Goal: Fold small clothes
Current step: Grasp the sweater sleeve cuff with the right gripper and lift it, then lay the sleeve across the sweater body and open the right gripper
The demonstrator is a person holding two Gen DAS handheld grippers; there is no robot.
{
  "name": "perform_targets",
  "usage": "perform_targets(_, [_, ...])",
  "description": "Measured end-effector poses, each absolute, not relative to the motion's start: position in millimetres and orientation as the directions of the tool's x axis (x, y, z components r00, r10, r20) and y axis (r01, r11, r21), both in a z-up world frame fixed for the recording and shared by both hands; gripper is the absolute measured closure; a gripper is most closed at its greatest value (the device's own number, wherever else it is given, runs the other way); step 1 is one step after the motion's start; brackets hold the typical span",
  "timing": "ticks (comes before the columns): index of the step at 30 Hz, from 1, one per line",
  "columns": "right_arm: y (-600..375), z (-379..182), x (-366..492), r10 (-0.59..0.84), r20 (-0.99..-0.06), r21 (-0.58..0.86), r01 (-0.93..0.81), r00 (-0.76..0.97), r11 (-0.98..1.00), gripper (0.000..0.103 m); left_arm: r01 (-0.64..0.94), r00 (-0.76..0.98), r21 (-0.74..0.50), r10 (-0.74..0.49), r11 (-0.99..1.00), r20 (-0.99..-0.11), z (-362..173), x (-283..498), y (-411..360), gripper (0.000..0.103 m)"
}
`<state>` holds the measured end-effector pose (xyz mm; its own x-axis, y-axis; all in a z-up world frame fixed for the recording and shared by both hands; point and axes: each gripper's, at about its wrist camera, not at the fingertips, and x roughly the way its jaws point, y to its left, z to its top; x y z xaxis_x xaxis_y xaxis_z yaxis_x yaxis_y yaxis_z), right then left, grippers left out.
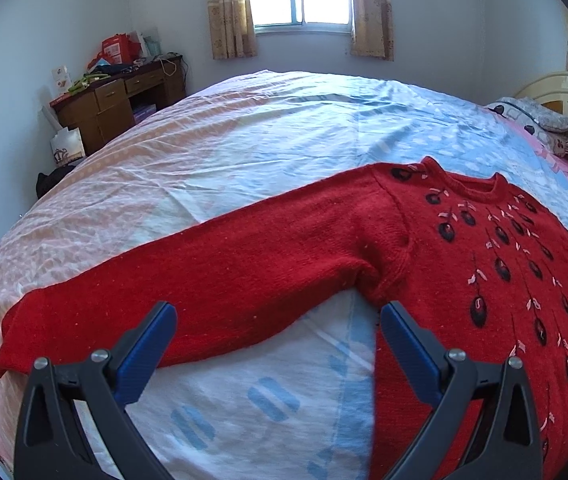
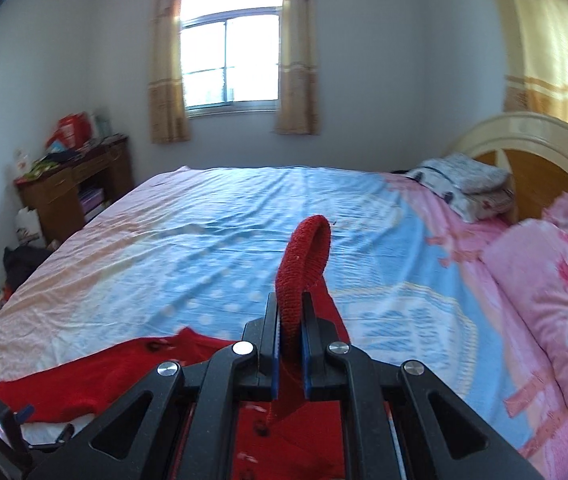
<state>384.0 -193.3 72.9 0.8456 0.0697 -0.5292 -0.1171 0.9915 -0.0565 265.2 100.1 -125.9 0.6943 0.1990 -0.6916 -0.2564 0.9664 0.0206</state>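
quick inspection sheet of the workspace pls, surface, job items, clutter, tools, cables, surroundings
surface: bed sheet, wrinkled, blue and pale pink
job's things: red sweater lying flat, one sleeve stretched out sideways
clutter: folded bedding and pink quilt by the headboard
grippers: left tool open above the sleeve; right tool shut on the sweater cuff, lifted
cables: nothing seen on the bed
surroundings: cluttered wooden desk, curtained window

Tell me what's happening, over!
Left gripper open above the sweater. Right gripper shut on the cuff, lifted. Nothing blocking on the bed.
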Motion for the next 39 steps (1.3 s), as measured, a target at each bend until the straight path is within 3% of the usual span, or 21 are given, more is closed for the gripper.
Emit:
perform_targets(8, [-91, 24, 393, 0.173, -0.569, -0.111, -0.284, 0.804, 0.952, 0.096, -0.303, 0.68, 0.016, 0.228, 0.953, -0.697, -129, 258, 119, 0.0])
perform_targets(19, [0, -128, 399, 0.267, -0.744, -0.063, -0.462, 0.613, 0.884, 0.095, -0.297, 0.656, -0.003, 0.202, 0.955, -0.727, -137, 256, 133, 0.0])
perform_targets(20, [0, -135, 397, 0.273, -0.747, -0.059, -0.47, 0.606, 0.881, 0.093, -0.296, 0.654, 0.003, 0.205, 0.955, -0.729, -138, 256, 133, 0.0])
perform_targets(21, [-2, -142, 393, 0.274, -0.754, -0.062, -0.479, 0.598, 0.876, 0.083, -0.294, 0.651, 0.008, 0.206, 0.956, -0.73, -138, 256, 132, 0.0])
perform_targets(22, [-5, -144, 391, 0.271, -0.761, -0.064, -0.484, 0.59, 0.873, 0.063, -0.289, 0.65, 0.012, 0.205, 0.957, -0.732, -138, 255, 131, 0.0])
perform_targets(24, [-26, -141, 380, 0.281, -0.753, -0.052, -0.479, 0.595, 0.876, 0.05, -0.276, 0.654, 0.017, 0.201, 0.961, -0.73, -135, 255, 127, 0.0])
perform_targets(27, [-71, -134, 364, 0.277, -0.743, -0.031, -0.445, 0.609, 0.895, 0.05, -0.224, 0.68, 0.005, 0.161, 0.975, -0.715, -126, 257, 116, 0.0])
perform_targets(33, [-150, -140, 329, 0.126, -0.721, -0.133, -0.316, 0.681, 0.939, 0.046, -0.079, 0.71, -0.086, -0.005, 0.993, -0.704, -111, 283, 88, 0.0])
perform_targets(39, [-171, -172, 310, 0.101, -0.721, -0.147, -0.294, 0.685, 0.944, 0.046, -0.035, 0.665, -0.085, -0.041, 0.996, -0.746, -123, 344, 64, 0.011])
